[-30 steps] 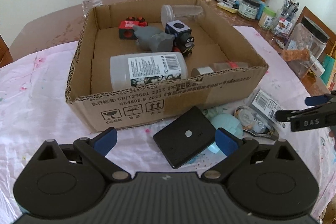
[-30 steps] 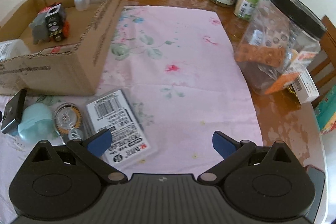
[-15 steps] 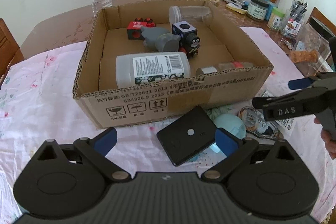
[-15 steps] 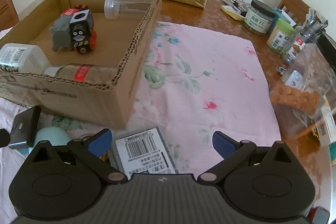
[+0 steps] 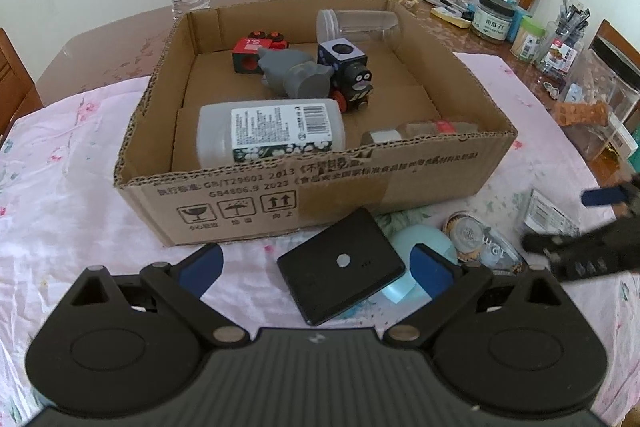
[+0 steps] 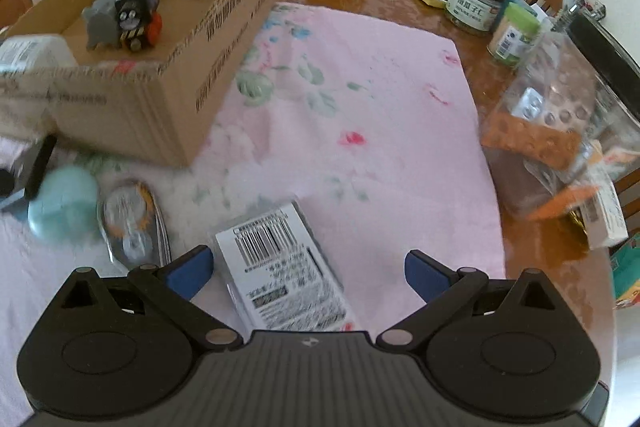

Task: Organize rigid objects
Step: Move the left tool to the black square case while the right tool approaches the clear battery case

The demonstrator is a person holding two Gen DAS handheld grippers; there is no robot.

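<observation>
Each tool was built of matte black plastic. The left tool had two rounded housings with shallow circular recesses, a ribbed dark grey centre plate bearing a small pale mark, and silver pivot screws on angled black link arms. Its fingertips carried blue pads. The right tool had the same form; seen from the side in the left wrist view, blurred pale letters marked its black finger.

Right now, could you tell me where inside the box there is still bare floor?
The cardboard box has bare floor along its left wall, beside the red block, left of the white bottle. The middle is crowded with toys.
</observation>
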